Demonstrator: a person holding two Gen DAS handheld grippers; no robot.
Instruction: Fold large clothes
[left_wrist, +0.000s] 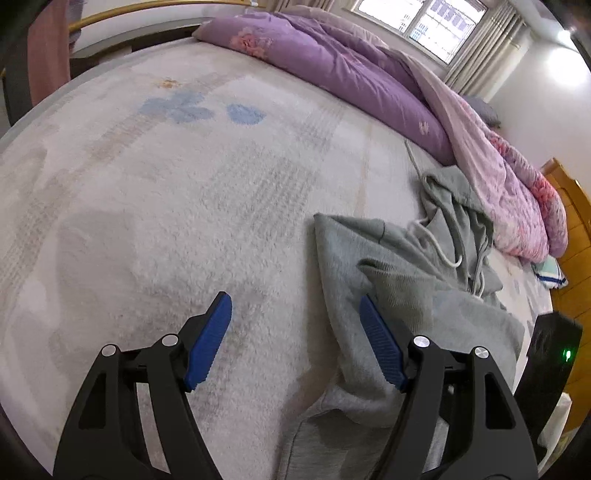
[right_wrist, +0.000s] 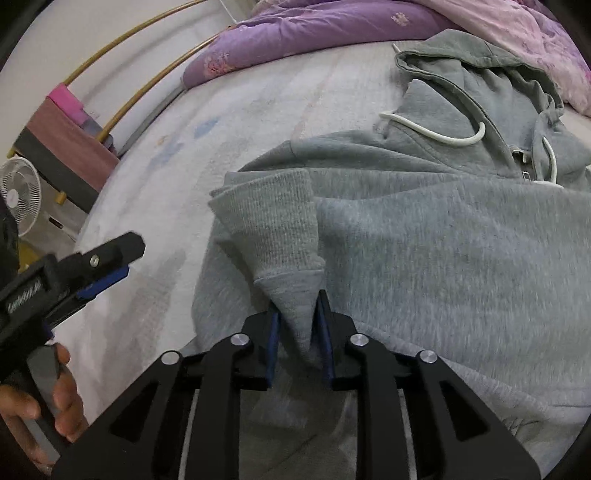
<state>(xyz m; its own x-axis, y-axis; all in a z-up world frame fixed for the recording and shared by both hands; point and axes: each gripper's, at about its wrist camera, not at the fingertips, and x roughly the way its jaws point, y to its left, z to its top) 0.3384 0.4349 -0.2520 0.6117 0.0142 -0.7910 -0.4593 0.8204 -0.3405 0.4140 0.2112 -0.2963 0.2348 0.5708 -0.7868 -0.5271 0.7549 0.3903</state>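
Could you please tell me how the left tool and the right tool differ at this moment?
The left tool stands wide open with nothing between its pads; the right tool stands narrow, a fold of the grey hoodie between its pads. Both have blue pads.

hoodie (right_wrist: 424, 240): lower part cut off by right-wrist frame edge | sleeve cuff (right_wrist: 295, 306): tip hidden between right gripper (right_wrist: 297, 332) pads, contact unclear | left hand (right_wrist: 48, 398): partly out of frame | quilt (left_wrist: 369, 74): far end cropped
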